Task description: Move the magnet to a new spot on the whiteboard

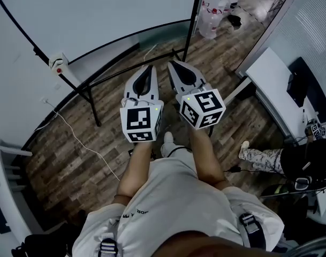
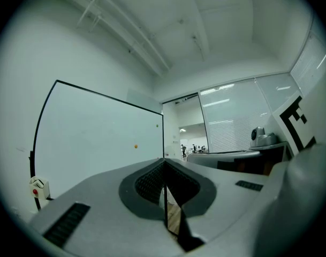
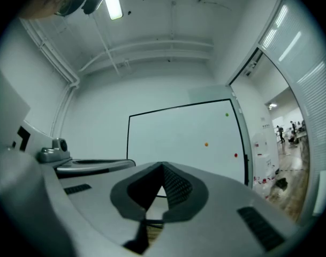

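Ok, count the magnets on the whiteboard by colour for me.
green magnet: 1
orange magnet: 1
red magnet: 1
Total on the whiteboard: 3

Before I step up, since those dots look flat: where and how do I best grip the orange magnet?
Pinch the orange magnet by its rim, on two opposite edges, coming straight at the whiteboard face. It seems a small round disc flat on the upright board, so only its edge offers purchase. The right gripper is shut; open it first.
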{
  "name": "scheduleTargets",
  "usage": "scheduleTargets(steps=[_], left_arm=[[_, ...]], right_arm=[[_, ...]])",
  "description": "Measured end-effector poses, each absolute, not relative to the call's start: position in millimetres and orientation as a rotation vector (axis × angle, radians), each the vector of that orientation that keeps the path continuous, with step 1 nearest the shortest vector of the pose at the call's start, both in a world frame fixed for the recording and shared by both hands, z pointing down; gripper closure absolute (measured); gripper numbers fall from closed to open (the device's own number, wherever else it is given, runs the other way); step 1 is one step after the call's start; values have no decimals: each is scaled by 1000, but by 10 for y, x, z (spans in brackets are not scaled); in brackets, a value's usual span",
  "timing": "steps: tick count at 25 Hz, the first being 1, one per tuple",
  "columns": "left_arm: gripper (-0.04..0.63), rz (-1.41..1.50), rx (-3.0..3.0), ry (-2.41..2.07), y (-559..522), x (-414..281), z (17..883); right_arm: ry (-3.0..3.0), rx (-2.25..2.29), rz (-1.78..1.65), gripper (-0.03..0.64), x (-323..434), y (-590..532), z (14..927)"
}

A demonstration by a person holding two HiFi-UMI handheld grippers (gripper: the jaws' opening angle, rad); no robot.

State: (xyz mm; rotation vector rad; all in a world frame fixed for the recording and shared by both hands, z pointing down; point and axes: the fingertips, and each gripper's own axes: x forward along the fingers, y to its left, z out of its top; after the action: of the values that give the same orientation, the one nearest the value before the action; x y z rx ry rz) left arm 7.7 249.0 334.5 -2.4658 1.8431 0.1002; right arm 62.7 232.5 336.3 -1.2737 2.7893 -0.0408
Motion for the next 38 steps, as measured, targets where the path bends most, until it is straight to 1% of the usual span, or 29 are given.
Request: scheduleTargets(steps=[9,15,28,38], left_arm=[[595,58,-2416,1839,1152,241,3246],[595,62,-2378,1861,475,324,3240],[595,27,-2340,1929,-92,300,3311],[595,35,-2372,1907,-685,52,3358]], right_arm=[[2778,-1279,-10,604,783,980,3231],[2777,-1277,-8,604,881,292,3233],[2774,-1276,-42,604,880,-263,3303],[2776,-1322,-35,604,620,-824,3356]])
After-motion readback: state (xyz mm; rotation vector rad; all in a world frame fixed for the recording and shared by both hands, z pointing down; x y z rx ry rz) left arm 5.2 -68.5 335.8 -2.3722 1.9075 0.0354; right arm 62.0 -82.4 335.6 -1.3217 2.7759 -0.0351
